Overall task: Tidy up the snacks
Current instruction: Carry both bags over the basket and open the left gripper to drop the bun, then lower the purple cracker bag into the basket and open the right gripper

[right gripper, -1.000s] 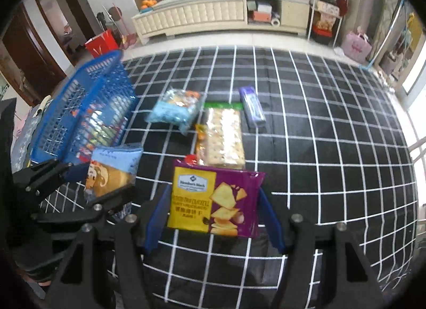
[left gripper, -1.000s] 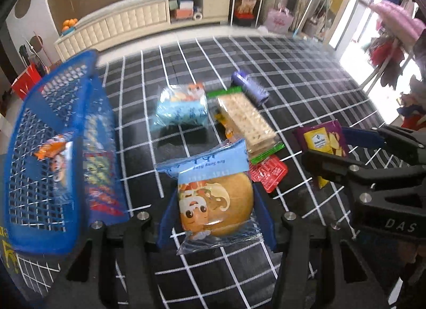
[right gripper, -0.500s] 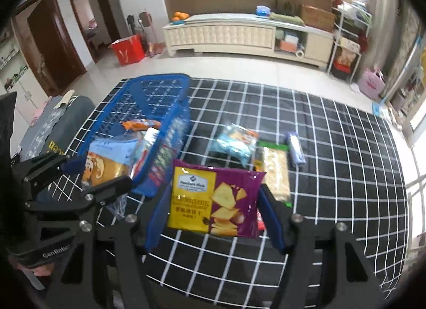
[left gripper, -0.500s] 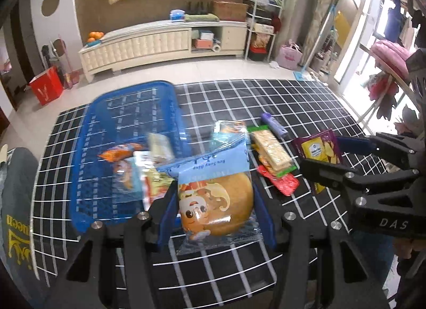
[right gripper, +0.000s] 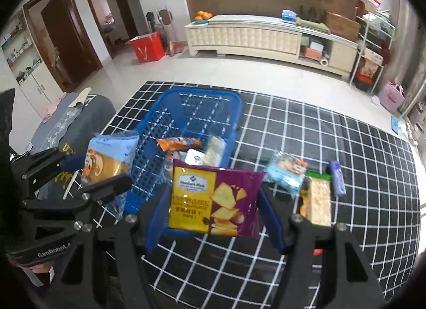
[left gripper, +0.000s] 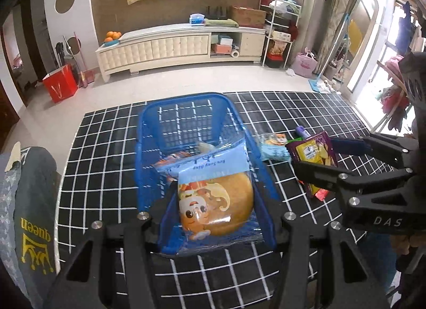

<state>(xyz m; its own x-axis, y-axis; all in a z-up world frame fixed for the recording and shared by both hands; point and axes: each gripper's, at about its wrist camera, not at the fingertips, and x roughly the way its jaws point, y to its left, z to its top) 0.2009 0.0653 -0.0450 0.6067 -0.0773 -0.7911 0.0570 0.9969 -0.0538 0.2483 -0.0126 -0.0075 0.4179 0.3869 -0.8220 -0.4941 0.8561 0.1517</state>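
Note:
My left gripper (left gripper: 217, 202) is shut on a bun packet (left gripper: 215, 197) with a blue top and a cartoon face, held above the near end of the blue basket (left gripper: 186, 101). The basket holds an orange packet (right gripper: 178, 142) and other snacks. My right gripper (right gripper: 213, 202) is shut on a purple and yellow cracker bag (right gripper: 213, 200), held above the basket's right side (right gripper: 238, 112). In the right wrist view the left gripper (right gripper: 98, 173) with the bun packet (right gripper: 106, 161) is at the left. In the left wrist view the right gripper (left gripper: 319, 153) with the cracker bag (left gripper: 314, 154) is at the right.
On the black grid mat (right gripper: 359, 149) right of the basket lie a light blue packet (right gripper: 287, 173), a long cracker pack (right gripper: 318, 200) and a purple tube (right gripper: 336, 177). A grey cloth (left gripper: 29, 202) lies left of the mat. A white cabinet (left gripper: 181, 45) stands far behind.
Both grippers rose and swung left with their packets, from over the loose snacks to over the blue basket. The bun packet now hangs above the basket's near end.

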